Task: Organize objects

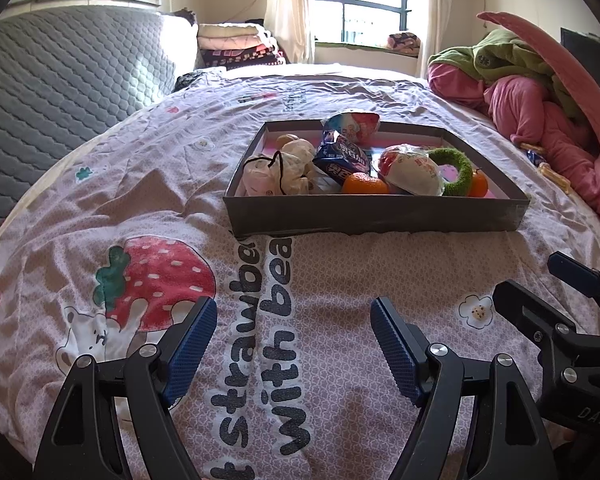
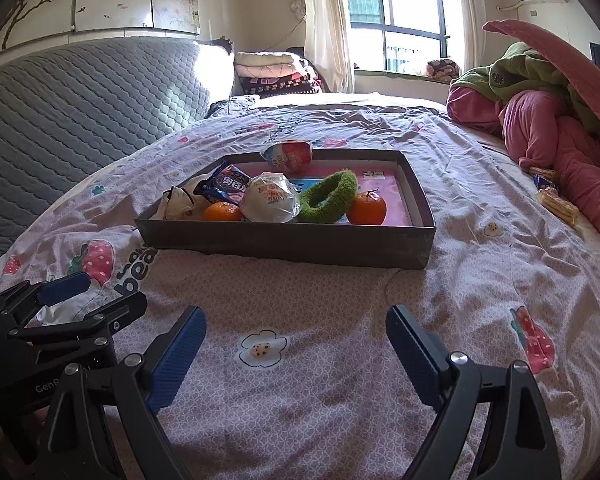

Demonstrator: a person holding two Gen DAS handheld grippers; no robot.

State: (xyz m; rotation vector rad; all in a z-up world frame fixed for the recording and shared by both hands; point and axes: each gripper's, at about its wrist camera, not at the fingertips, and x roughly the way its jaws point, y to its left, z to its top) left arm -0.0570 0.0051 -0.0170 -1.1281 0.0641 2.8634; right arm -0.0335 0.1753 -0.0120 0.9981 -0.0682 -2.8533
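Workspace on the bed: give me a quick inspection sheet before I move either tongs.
Surface: bedspread with strawberry print, wrinkled, lit by the window.
Job's things: grey tray holds two oranges, a green fuzzy ring, a white wrapped bun, a blue snack pack, a white drawstring pouch and a red-white packet at the far rim.
Clutter: wafer packs lie outside the tray beside the pink bedding.
Tongs: left tongs open, empty; right tongs open, empty; both short of the tray.
Cables: nothing seen.
Surroundings: grey quilted headboard, folded blankets, window.
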